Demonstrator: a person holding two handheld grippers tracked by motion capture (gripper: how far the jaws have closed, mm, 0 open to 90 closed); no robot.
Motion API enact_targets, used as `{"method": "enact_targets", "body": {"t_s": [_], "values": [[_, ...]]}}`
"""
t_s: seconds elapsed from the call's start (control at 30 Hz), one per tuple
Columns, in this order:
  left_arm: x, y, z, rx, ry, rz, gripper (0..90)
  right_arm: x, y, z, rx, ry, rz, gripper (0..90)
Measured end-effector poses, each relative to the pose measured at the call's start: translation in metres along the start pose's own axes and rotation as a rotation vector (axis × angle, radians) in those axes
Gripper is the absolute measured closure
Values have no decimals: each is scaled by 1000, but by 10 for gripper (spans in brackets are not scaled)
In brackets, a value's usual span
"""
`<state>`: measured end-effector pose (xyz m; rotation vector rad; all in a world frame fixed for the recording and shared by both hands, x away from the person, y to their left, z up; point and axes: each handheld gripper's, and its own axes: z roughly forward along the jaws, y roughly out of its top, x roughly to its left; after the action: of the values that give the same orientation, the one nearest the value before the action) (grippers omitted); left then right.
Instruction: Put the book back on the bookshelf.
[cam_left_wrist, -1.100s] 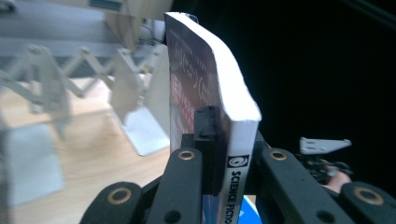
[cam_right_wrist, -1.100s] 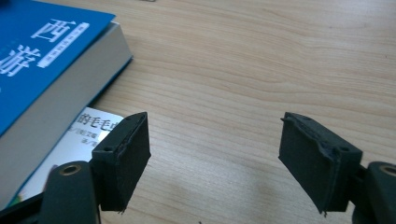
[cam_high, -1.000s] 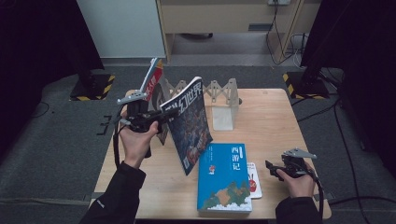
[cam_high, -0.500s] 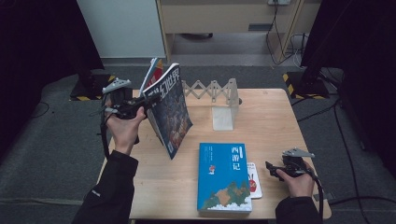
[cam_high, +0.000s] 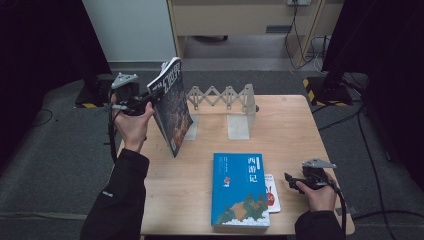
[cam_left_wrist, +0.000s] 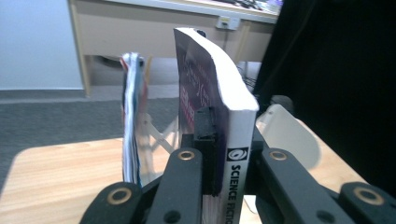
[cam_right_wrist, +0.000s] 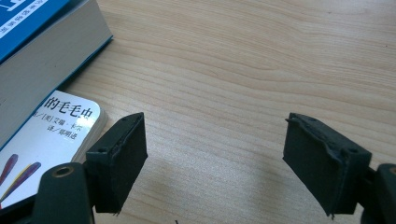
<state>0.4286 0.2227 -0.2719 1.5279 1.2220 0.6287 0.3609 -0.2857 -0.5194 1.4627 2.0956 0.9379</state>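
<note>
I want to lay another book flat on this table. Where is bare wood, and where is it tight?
Bare: the right side, between the folding rack and the right gripper, and the strip left of the blue book. Tight: the far left corner, where the left gripper holds the magazine upright.

Wooden table (cam_high: 300, 135), blue book (cam_high: 240, 192)

Left claw (cam_high: 150, 98) clamped, right claw (cam_right_wrist: 215, 158) agape
</note>
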Motion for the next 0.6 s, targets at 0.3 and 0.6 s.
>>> {"method": "enact_targets", "body": {"t_s": [0.3, 0.6], "values": [[-1, -1, 24, -16, 57, -9, 819, -1, 1, 0, -6, -5, -5, 212], [-7, -8, 46, -11, 90, -6, 819, 0, 1, 1, -6, 0, -13, 213]]}}
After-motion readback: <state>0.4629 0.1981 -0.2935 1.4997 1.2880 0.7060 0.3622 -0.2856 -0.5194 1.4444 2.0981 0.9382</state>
